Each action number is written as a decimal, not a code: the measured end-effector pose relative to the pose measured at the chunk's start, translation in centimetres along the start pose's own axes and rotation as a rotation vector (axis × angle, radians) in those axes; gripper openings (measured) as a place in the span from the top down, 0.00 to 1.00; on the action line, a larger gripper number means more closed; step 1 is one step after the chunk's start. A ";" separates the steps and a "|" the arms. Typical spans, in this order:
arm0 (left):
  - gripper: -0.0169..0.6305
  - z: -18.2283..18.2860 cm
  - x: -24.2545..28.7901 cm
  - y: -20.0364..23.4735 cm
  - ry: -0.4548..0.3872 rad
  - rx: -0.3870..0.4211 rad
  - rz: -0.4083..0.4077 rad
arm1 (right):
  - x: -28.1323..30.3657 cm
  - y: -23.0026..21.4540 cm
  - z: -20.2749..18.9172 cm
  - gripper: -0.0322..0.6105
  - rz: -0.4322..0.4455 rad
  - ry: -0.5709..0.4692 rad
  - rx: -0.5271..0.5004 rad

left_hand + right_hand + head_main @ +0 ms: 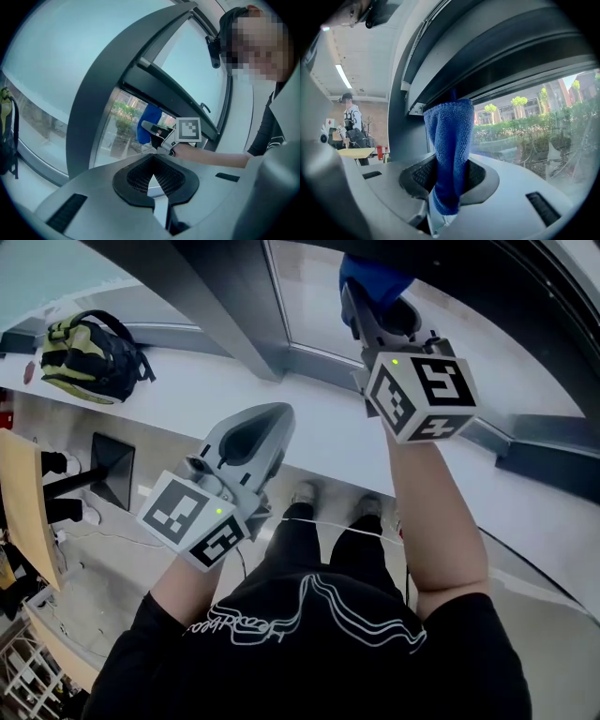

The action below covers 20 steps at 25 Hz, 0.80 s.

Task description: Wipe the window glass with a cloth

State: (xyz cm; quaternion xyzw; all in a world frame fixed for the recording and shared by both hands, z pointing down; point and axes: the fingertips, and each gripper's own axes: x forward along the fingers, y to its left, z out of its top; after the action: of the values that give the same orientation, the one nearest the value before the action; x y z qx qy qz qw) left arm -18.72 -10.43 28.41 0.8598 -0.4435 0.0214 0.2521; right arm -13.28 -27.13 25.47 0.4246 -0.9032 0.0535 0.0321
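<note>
The right arm reaches forward and up, bare forearm (441, 521) stretched almost straight towards the clear window glass (314, 292). At its end the grey right hand-held gripper (373, 298) points into the pane, with its black-and-white marker cube (422, 395) facing back at the head camera. The right gripper view shows its jaws pinching a blue terry cloth (449, 140) between the black pads (476, 176). The cloth stands up out of the jaws as a folded strip, and a short tail hangs below them. Its top edge lies just under the dark grey horizontal frame bar (497, 61), in front of the glass (534, 126), through which hedges and trees show. From the left gripper view the same cloth (149, 123) sits against the pane below that bar. No view makes clear whether it lies flat on the glass.

The left arm is bent and held low, close to the black shirt (309, 634). The grey left hand-held gripper (270, 423) is tilted up towards the white windowsill (187, 395). Its jaws are pressed together at the tips with nothing between them, as its own view (153, 161) shows.

A yellow-green and black backpack (89, 357) rests on the sill, well to the left of both grippers.
</note>
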 end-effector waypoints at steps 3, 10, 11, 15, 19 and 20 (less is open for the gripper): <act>0.97 -0.6 1.7 -2.2 0.016 0.006 -0.025 | -2.2 -2.1 -0.3 0.81 -0.019 0.000 -0.002; 0.97 -1.7 5.5 -7.5 0.036 0.011 -0.073 | -7.4 -7.4 -1.0 0.80 -0.051 0.012 0.007; 0.97 -1.7 6.1 -8.3 0.035 0.011 -0.082 | -8.1 -8.2 -1.0 0.80 -0.056 0.013 0.005; 0.97 -2.1 8.4 -11.3 0.047 0.017 -0.108 | -11.1 -11.4 -0.9 0.80 -0.089 0.015 0.012; 0.97 -3.0 10.7 -14.8 0.058 0.015 -0.125 | -15.0 -14.9 -0.7 0.80 -0.116 0.026 0.002; 0.97 -3.4 11.4 -15.9 0.063 0.017 -0.129 | -16.2 -15.9 -0.7 0.80 -0.124 0.026 0.000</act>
State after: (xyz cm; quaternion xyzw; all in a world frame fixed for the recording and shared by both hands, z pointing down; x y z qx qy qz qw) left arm 1.13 -9.80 27.76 0.8878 -0.3786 0.0360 0.2593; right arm 9.29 -24.71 25.58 0.4790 -0.8747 0.0571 0.0472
